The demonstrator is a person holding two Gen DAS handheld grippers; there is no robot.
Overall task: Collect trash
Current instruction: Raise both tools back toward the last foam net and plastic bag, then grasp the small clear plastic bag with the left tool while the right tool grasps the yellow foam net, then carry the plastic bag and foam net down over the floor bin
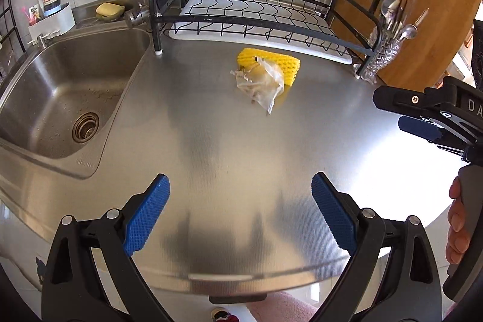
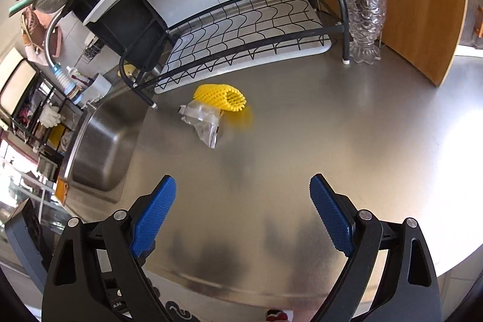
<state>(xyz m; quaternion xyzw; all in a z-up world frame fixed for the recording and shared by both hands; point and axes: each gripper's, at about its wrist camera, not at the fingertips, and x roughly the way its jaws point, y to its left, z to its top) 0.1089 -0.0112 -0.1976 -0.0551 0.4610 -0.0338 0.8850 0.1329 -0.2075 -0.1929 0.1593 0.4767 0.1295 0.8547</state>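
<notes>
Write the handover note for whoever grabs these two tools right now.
Left tool: open, empty, above the near edge of the steel counter.
Right tool: open, empty, also at the near edge, to the right of the left one.
Trash: a crumpled clear plastic bag lies on the counter, its far end resting over a yellow foam net sleeve. Both sit in front of the dish rack, right of the sink.
Done: nothing picked up yet.
Left: grasp the bag and the sleeve and take them away. No bin shows in either view.
</notes>
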